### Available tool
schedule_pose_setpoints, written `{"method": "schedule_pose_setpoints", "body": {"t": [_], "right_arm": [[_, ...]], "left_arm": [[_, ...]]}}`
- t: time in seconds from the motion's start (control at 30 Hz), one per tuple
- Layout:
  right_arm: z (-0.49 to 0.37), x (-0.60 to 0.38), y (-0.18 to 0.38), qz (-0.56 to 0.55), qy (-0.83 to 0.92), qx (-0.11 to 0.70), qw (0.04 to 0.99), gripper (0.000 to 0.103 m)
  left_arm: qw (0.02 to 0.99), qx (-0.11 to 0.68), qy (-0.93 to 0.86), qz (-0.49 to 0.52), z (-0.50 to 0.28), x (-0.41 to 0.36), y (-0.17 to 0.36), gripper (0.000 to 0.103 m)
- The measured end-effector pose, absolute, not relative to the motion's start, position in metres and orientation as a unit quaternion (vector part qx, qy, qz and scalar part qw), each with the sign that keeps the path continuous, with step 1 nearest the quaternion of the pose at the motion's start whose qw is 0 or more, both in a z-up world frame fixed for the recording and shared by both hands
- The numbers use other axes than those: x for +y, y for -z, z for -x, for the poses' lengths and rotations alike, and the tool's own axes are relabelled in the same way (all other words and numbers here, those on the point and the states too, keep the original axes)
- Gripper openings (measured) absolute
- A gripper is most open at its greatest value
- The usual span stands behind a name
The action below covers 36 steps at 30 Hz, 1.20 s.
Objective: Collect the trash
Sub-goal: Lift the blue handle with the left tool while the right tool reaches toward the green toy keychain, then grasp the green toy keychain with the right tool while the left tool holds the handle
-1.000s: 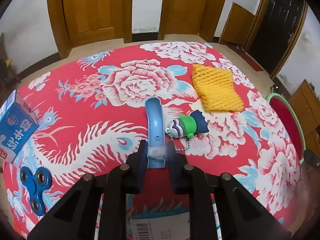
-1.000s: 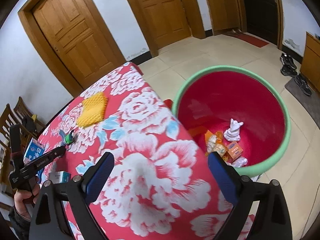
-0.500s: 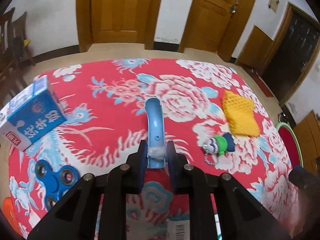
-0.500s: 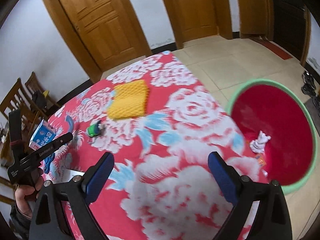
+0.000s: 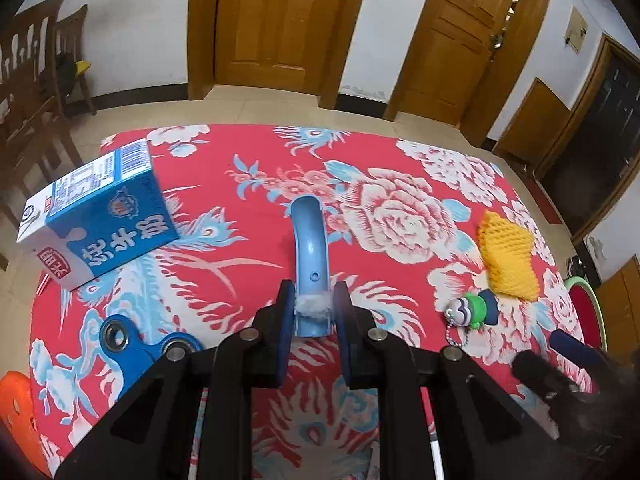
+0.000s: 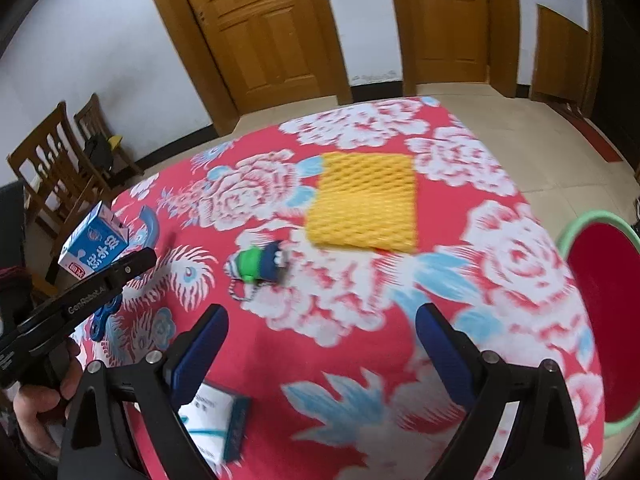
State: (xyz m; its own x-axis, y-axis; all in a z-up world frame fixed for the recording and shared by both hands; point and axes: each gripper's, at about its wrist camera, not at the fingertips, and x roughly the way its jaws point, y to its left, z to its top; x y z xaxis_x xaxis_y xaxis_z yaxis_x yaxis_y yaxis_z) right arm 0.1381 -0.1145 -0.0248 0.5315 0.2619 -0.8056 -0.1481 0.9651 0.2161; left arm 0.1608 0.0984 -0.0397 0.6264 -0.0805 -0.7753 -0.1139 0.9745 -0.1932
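The left claw (image 5: 312,312) is clamped on a curved light-blue plastic piece (image 5: 308,240), gripping its near end, where a tuft of white fluff sits between the pads. The piece arches up and away from the claw above the surface (image 5: 240,152), which is covered by a red cloth printed with white and blue flowers. A hand (image 6: 36,408) holds this gripper at the lower left of the right wrist view.

The right claw (image 6: 320,344) stands wide apart with nothing between its fingers (image 6: 200,344); it hangs above the surface.

Positions relative to the green-and-blue toy figure (image 6: 256,264), which lies on its side with a bead chain:
- The yellow foam net (image 6: 360,200) lies flat just beyond the figure, toward the doors (image 6: 256,20).
- The red basin with the green rim (image 6: 608,312) stands off the surface, well apart, on the far side of the foam net's edge of the surface.
- The blue-and-white milk carton (image 5: 96,216) lies well apart on the opposite side, near the wooden chairs (image 6: 56,168).
- The blue fidget spinner (image 5: 136,348) lies flat, nearer than the carton on that same side.
- A white-and-blue printed card (image 6: 216,420) lies nearest the right claw, partly under its left finger.
- An orange object (image 5: 16,412) shows at the picture edge beyond the spinner; its kind cannot be told.
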Motion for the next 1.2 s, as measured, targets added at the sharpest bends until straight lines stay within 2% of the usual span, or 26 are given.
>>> {"method": "schedule_pose_setpoints", "body": {"t": [0.17, 0.43, 0.6, 0.67, 0.73, 0.8, 0.93, 1.2], "right_arm": [[-0.150, -0.092, 0.028, -0.041, -0.128, 0.470, 0.872, 0.092], [-0.162, -0.068, 0.036, -0.016, -0.131, 0.466, 0.875, 0.075], [-0.166, -0.064, 0.040, -0.016, -0.124, 0.460, 0.879, 0.072], [-0.167, -0.063, 0.041, -0.014, -0.119, 0.456, 0.882, 0.066], [-0.168, -0.062, 0.041, -0.010, -0.123, 0.453, 0.883, 0.056], [-0.166, -0.060, 0.040, -0.006, -0.133, 0.453, 0.882, 0.050], [-0.161, -0.060, 0.036, -0.004, -0.139, 0.451, 0.882, 0.046], [-0.147, -0.082, 0.020, -0.035, -0.137, 0.439, 0.887, 0.046]], "left_arm": [[0.895, 0.431, -0.017, 0.116, -0.161, 0.103, 0.040, 0.019], [0.894, 0.430, -0.021, 0.124, -0.160, 0.107, 0.040, 0.019], [0.894, 0.430, -0.017, 0.122, -0.159, 0.105, 0.040, 0.019], [0.895, 0.429, -0.017, 0.122, -0.159, 0.105, 0.039, 0.019], [0.895, 0.429, -0.016, 0.121, -0.158, 0.104, 0.039, 0.019], [0.895, 0.429, -0.015, 0.121, -0.158, 0.104, 0.039, 0.019], [0.895, 0.429, -0.013, 0.120, -0.158, 0.102, 0.039, 0.019], [0.897, 0.426, -0.004, 0.115, -0.157, 0.096, 0.037, 0.019]]}}
